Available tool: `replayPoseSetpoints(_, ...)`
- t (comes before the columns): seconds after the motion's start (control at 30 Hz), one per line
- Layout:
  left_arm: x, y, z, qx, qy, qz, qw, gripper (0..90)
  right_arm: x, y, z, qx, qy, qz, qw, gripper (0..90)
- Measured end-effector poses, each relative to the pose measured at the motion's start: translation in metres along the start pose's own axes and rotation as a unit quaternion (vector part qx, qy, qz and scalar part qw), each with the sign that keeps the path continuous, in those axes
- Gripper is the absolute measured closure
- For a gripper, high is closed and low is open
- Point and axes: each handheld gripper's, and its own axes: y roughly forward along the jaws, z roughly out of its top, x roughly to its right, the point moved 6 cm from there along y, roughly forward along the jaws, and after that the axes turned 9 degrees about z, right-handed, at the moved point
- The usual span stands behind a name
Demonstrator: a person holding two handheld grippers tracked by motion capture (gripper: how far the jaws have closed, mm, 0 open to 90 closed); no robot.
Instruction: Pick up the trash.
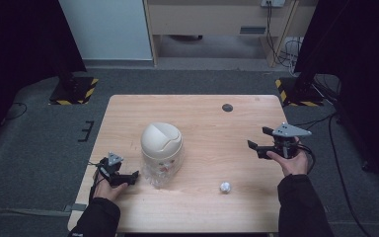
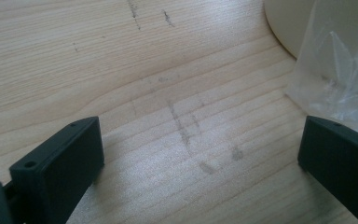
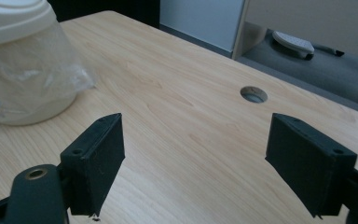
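The small lidded bin (image 1: 162, 148), lined with a clear plastic bag (image 2: 342, 70), stood upright mid-counter just right of the left gripper (image 1: 132, 177), whose fingers were apart, while the right gripper (image 1: 259, 140), fingers likewise apart, hovered well off to its other side

Lab or test room: bare wood table (image 1: 202, 118) on grey carpet (image 1: 39, 148), black curtains (image 1: 10, 44) at 10 and 2 o'clock, hazard-striped stand bases (image 1: 74, 91), cables (image 1: 281, 49) at 1 o'clock.
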Motion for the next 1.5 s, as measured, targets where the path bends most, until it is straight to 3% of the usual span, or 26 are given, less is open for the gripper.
replayPoseSetpoints(0.27,0.0,0.0,0.0,0.0,0.001,0.0,1.0,0.0,-0.006,0.009,0.021,0.01,-0.021,0.012,0.9997,19.0)
replayPoseSetpoints(1.5,0.0,0.0,0.0,0.0,0.001,0.0,1.0,0.0,-0.021,0.031,0.107,0.053,-0.058,0.04,0.9961,17.5)
